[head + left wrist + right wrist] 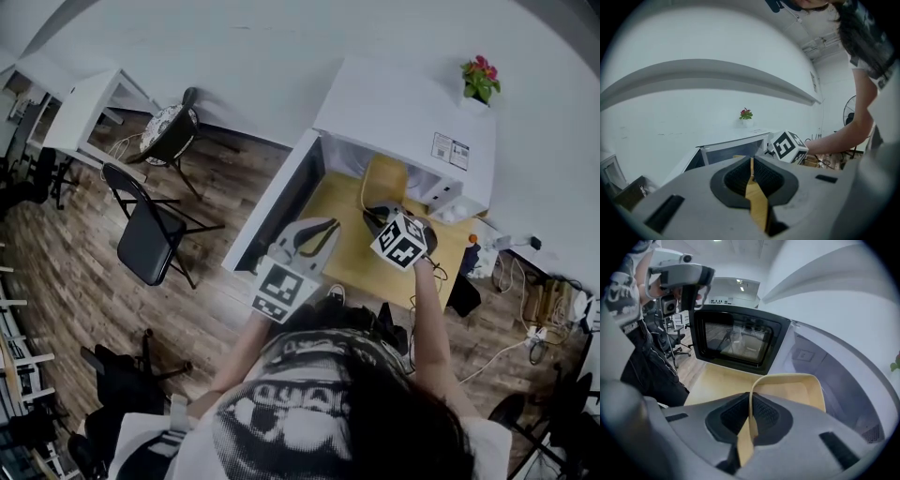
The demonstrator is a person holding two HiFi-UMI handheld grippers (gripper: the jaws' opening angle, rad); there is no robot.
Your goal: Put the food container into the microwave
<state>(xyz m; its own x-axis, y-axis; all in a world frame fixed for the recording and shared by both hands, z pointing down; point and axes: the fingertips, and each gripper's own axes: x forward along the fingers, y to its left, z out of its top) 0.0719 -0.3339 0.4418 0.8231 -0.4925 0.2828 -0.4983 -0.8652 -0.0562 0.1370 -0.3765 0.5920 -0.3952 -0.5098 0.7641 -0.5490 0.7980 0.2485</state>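
Note:
A white microwave (403, 112) stands on a yellow table (356, 258) with its dark-windowed door (736, 341) swung open to the left. A shallow beige food container (799, 390) hangs level at the mouth of the cavity (843, 380). My right gripper (751, 401) is shut on the container's near rim. From the head view the container (385, 178) sits partly inside the opening, ahead of the right gripper (377, 217). My left gripper (317, 230) hovers by the open door (281, 192), and its pads (761, 174) are closed with nothing between them.
A small potted red flower (480, 80) sits on top of the microwave. Black chairs (150, 230) stand on the wooden floor to the left, near white desks (84, 108). Cables and a power strip (539, 309) lie on the floor at right.

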